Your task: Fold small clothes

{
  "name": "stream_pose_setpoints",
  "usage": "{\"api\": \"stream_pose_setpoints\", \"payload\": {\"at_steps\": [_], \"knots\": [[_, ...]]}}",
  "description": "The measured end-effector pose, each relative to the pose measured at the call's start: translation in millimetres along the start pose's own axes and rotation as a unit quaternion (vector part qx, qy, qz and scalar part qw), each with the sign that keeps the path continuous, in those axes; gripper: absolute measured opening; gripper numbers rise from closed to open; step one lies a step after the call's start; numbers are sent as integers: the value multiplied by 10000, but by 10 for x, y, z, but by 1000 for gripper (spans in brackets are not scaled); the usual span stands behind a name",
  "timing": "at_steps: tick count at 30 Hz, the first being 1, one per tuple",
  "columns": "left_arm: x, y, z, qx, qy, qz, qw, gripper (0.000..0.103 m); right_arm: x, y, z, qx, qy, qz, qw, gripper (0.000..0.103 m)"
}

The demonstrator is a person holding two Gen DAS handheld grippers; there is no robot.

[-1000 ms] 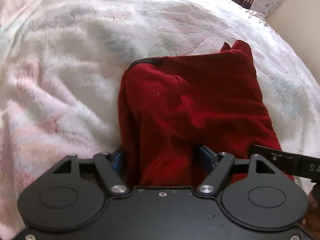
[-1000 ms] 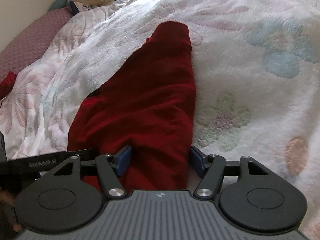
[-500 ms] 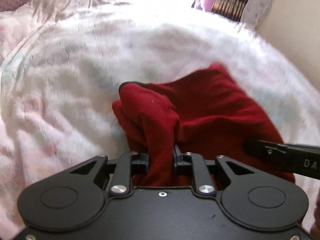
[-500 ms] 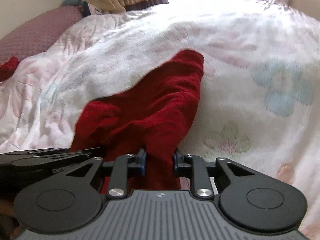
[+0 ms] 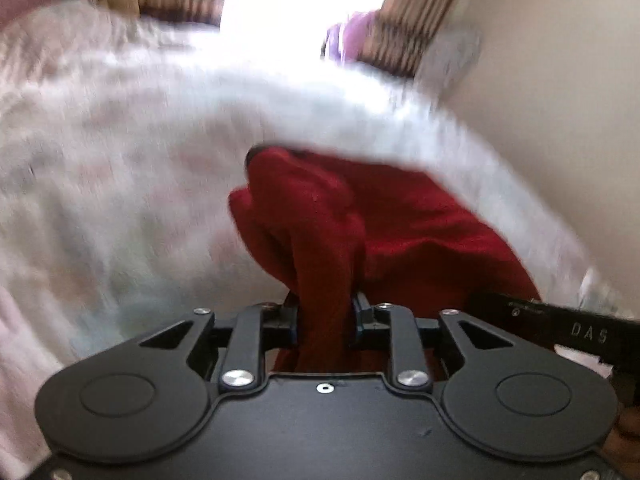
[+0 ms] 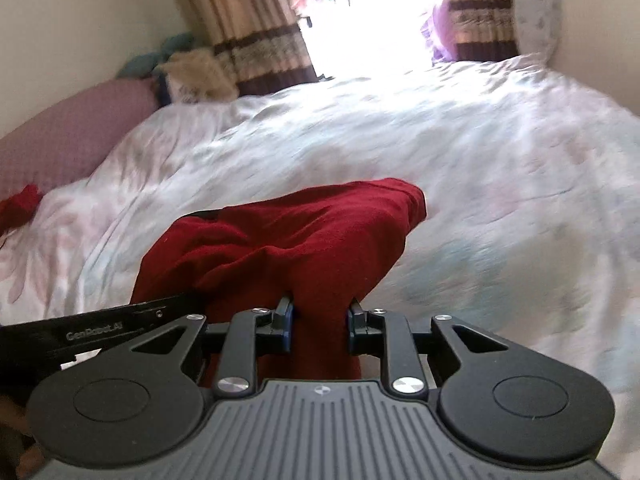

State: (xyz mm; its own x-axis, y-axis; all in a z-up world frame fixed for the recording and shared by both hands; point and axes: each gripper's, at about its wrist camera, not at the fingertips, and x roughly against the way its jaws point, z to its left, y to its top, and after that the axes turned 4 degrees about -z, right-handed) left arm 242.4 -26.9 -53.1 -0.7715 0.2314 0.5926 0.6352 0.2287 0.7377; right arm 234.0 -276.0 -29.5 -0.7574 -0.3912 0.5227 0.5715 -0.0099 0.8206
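A dark red fleece garment (image 5: 400,220) lies on the bed, its near edge lifted and bunched. My left gripper (image 5: 325,306) pinches a fold of that edge between its pads; the jaws are opening slightly with the cloth still between them. My right gripper (image 6: 320,308) is shut on another fold of the same garment (image 6: 300,232), further right along the edge. The far end of the cloth still rests on the blanket. Each view catches the other gripper at its side: the right one (image 5: 580,328) and the left one (image 6: 100,328).
A white, pastel-flowered fluffy blanket (image 6: 480,160) covers the bed. A mauve pillow (image 6: 68,136) and a red cloth scrap (image 6: 20,204) lie at the left. Striped curtains (image 6: 248,40) frame a bright window behind. A cream wall (image 5: 540,60) runs along the right.
Both grippers went from wide open around the garment's near edge to closed on it, then rose, pulling the edge up off the blanket. Both views tipped up toward the window.
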Motion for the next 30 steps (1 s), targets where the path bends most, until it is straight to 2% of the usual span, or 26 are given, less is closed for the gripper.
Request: {"api": "stream_pose_setpoints", "payload": {"at_steps": [2, 3, 4, 5, 7, 8, 10, 11, 12, 14, 16, 17, 19, 21, 23, 25, 26, 28, 29, 30], "knots": [[-407, -227, 36, -216, 258, 662, 9972, 38, -17, -31, -195, -181, -183, 116, 9996, 29], [-594, -356, 62, -509, 562, 904, 9930, 41, -108, -84, -297, -306, -302, 300, 9986, 31], [-733, -498, 85, -910, 922, 1053, 9860, 57, -235, -196, -408, -449, -439, 577, 9964, 32], [-718, -621, 153, -1187, 938, 885, 9845, 62, -382, -315, -510, -549, -590, 867, 9930, 36], [-548, -630, 259, -1161, 811, 724, 9873, 62, -654, -588, -699, -522, -1053, 1451, 9824, 40], [-487, -596, 276, -1165, 895, 757, 9862, 61, -671, -681, -755, -432, -1101, 1497, 9816, 40], [-422, -553, 258, -1520, 1473, 786, 9742, 59, -525, -705, -785, -323, -908, 1363, 9860, 40], [-377, -519, 237, -1706, 1643, 719, 9689, 59, -445, -684, -780, -219, -969, 1331, 9861, 41], [-330, -474, 193, -1783, 1672, 604, 9678, 59, -360, -664, -784, -67, -1073, 1268, 9861, 43], [-216, -354, 145, -1725, 1512, 385, 9726, 59, -245, -630, -784, 81, -1361, 1161, 9838, 44], [-134, -250, 11, -1612, 1243, 167, 9789, 59, -171, -579, -801, -13, -1645, 961, 9817, 28], [-131, -195, -84, -1555, 1042, 31, 9823, 59, -155, -559, -778, 61, -1738, 898, 9806, 16], [-170, -155, -247, -1450, 775, -201, 9862, 59, -117, -502, -688, 276, -1682, 695, 9829, 11], [-315, -169, -363, -1292, 573, -354, 9893, 59, -124, -430, -576, 248, -1365, 481, 9892, 8], [-567, -245, -394, -1059, 533, -173, 9928, 59, -152, -398, -451, 176, -969, 290, 9947, 8], [-836, -394, -367, -827, 724, 179, 9938, 59, -314, -419, -361, 25, -653, 250, 9975, 8], [-941, -497, -337, -797, 814, 292, 9931, 61, -441, -467, -352, -97, -687, 352, 9970, 8], [-1011, -652, -316, -917, 779, 113, 9927, 62, -674, -644, -430, -418, -905, 517, 9937, 7], [-979, -687, -322, -1016, 752, 23, 9920, 62, -766, -764, -502, -559, -1104, 552, 9908, 0], [-935, -711, -340, -1151, 765, -24, 9904, 62, -814, -906, -592, -682, -1283, 487, 9882, 0]]}}
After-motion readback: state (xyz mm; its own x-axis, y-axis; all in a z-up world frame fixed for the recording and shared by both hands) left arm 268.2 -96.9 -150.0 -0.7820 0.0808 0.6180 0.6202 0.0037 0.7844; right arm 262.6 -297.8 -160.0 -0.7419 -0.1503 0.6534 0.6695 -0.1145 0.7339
